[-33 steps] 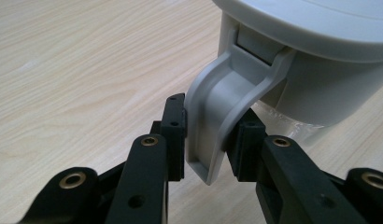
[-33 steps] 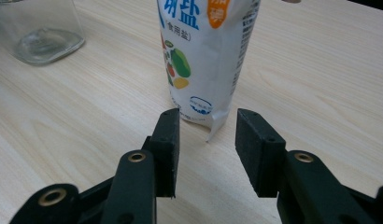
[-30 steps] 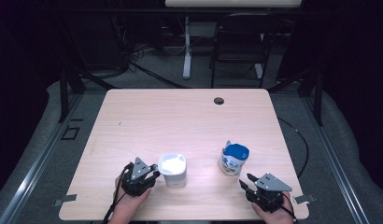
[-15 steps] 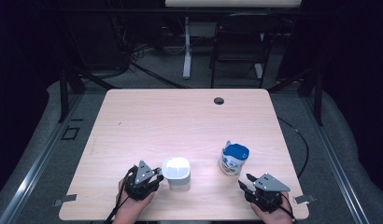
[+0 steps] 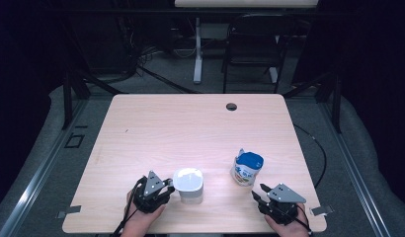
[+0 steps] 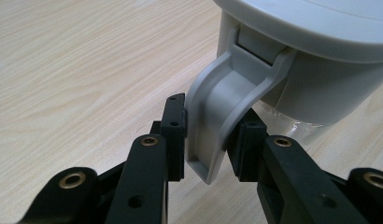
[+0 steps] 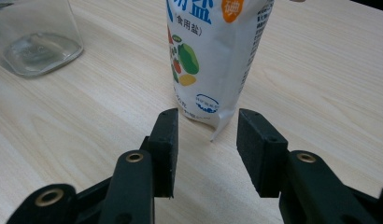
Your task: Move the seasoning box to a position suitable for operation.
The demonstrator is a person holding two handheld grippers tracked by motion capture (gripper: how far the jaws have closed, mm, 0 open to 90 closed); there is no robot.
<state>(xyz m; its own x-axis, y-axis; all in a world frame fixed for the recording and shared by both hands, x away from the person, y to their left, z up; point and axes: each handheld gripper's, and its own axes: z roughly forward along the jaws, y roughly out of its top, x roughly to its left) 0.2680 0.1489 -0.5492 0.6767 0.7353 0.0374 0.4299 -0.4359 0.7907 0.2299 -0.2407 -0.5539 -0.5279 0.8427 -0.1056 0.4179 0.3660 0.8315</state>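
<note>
Left gripper [image 6: 206,140] clamps the handle of the grey-lidded clear glass jar [image 5: 188,186] at the table's near edge; right gripper [image 7: 206,151] stands open, short of the blue-topped white salt pouch [image 7: 213,56], ungrasped.

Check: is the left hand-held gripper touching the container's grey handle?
Touching. In the left gripper view the left hand-held gripper has both jaws pressed on either side of the grey handle of the container, no gap visible.
</note>
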